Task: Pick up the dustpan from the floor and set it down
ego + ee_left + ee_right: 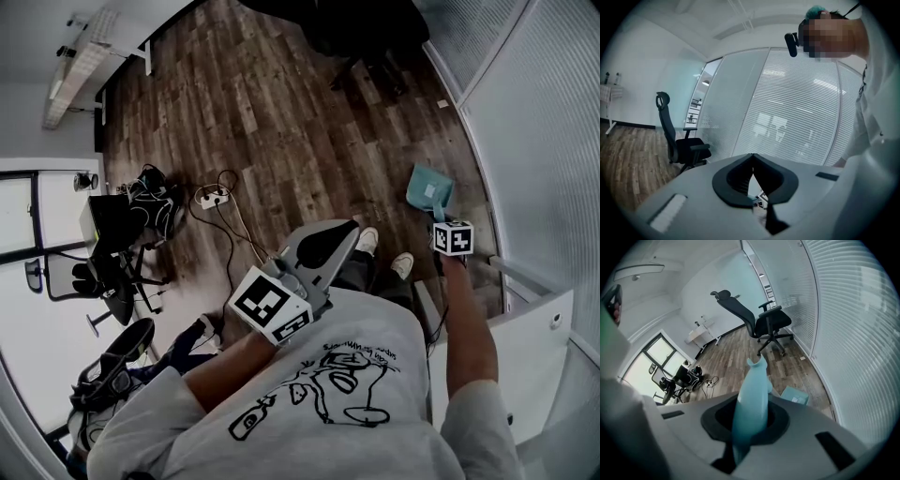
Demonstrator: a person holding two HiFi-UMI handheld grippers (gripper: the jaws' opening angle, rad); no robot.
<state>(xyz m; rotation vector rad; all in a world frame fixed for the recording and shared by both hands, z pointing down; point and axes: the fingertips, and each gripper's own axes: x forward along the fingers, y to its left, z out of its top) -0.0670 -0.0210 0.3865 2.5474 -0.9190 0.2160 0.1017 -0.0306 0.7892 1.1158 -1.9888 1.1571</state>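
Wooden floor (281, 122) fills the head view; by the glass wall (544, 141) my right tool (441, 218) grasps the teal dustpan (429, 190). Left gripper view: left tool (753, 161) clenched, empty. Right gripper view: jaws clamp the dustpan's handle (752, 394).

The dustpan (429, 190) was teal. The floor (281, 122) showed a brown wood-plank pattern. The chair (761, 322) was black. The cube (453, 237) bore black-and-white squares. The shirt (309, 412) was grey with black line drawings. The wall (544, 122) was white with fine stripes.
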